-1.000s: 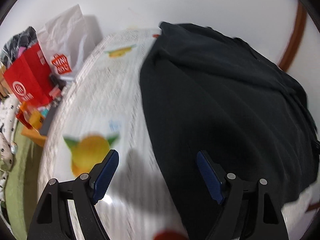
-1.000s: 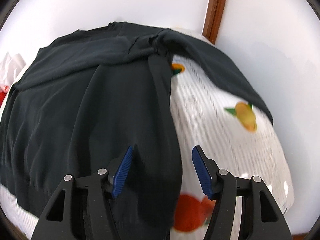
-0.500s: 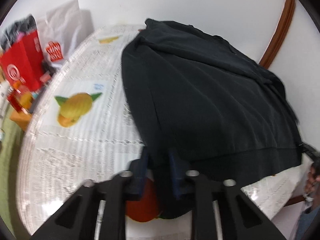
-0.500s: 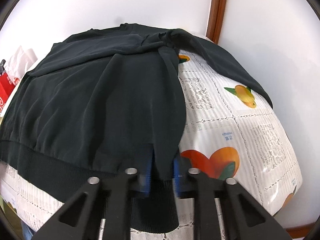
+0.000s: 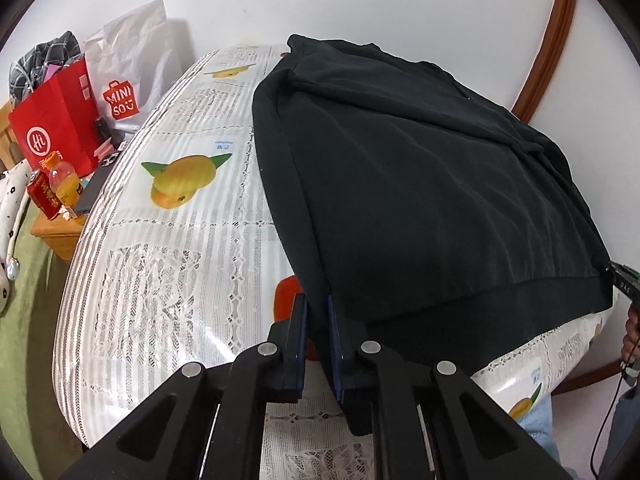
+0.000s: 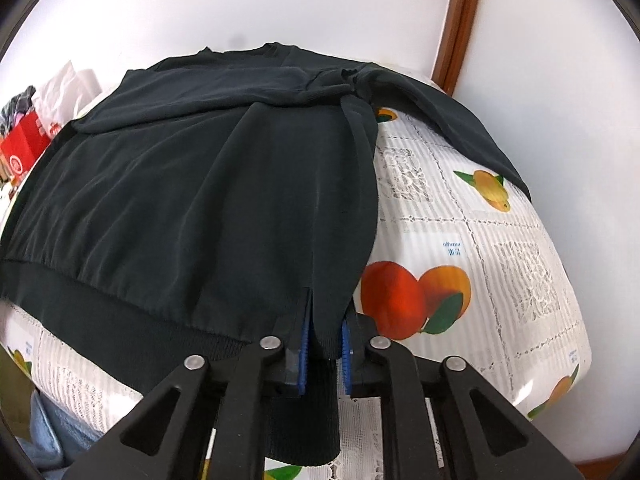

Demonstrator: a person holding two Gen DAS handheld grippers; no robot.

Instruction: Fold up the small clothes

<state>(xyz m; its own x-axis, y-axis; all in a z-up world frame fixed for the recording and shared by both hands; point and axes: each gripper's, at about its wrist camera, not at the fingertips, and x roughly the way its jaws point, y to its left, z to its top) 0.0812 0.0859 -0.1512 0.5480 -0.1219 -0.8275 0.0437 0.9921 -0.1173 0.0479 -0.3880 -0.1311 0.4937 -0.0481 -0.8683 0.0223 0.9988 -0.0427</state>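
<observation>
Both the left gripper [image 5: 317, 322] and right gripper [image 6: 325, 340] clench the black sweatshirt's [image 6: 192, 184] hem corners at the table's [image 5: 176, 280] near edge, apparently ready to fold.

Setting: a home room. Table [image 5: 168, 248] under a lace-and-fruit-print plastic tablecloth [image 6: 500, 240]; plain white wall with brown wooden trim [image 5: 548, 40]; shopping bags, one red [image 5: 56, 128], one white (Miniso logo) [image 5: 128, 64]; juice bottle [image 5: 64, 180] on a small wooden stand [image 5: 56, 228].
</observation>
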